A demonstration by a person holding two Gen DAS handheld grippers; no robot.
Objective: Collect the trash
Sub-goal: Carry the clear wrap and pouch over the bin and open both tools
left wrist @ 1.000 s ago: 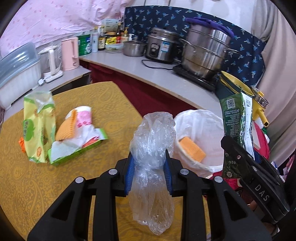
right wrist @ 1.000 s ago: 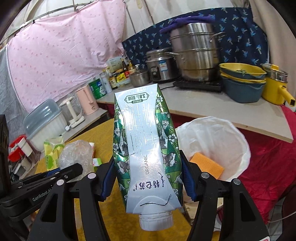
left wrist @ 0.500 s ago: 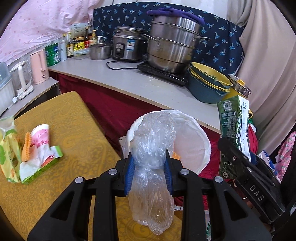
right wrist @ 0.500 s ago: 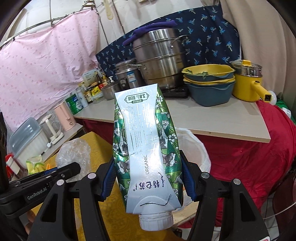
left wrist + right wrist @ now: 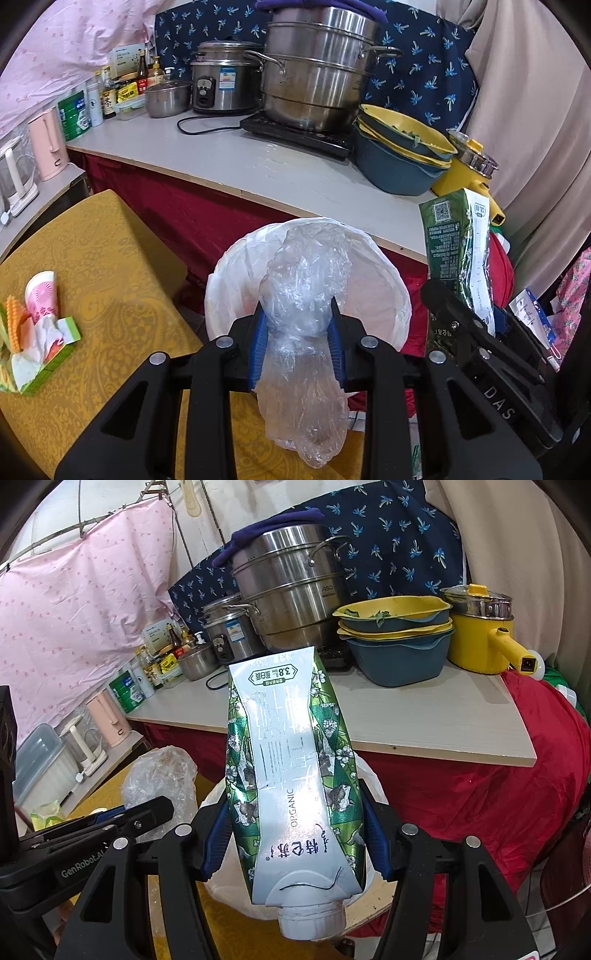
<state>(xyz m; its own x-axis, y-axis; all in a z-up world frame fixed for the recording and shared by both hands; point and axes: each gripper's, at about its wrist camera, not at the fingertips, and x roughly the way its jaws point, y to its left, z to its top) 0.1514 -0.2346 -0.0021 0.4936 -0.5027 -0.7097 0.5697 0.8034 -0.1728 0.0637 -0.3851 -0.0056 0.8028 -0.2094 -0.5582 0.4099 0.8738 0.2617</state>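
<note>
My left gripper (image 5: pixel 298 347) is shut on a crumpled clear plastic bag (image 5: pixel 303 332) and holds it over the near rim of a white-lined trash bin (image 5: pixel 391 291) beside the yellow table. My right gripper (image 5: pixel 295 834) is shut on a flattened green and silver milk carton (image 5: pixel 291 775), cap end toward me, above the same bin (image 5: pixel 373 782). The carton (image 5: pixel 458 251) and right gripper show at the right of the left wrist view. The plastic bag (image 5: pixel 159 775) and left gripper show at the left of the right wrist view.
More trash lies on the yellow table (image 5: pixel 110 266) at the left: a pink paper cup (image 5: pixel 40 295), crumpled tissue in a green box (image 5: pixel 48 347), an orange piece. A counter (image 5: pixel 280 170) behind holds steel pots, stacked bowls (image 5: pixel 399 155), a yellow pot, bottles. Red cloth hangs below.
Both grippers have moved right, away from the table and toward the bin, with their loads still held. The bin now sits directly behind the plastic bag, and the table trash has slid left.
</note>
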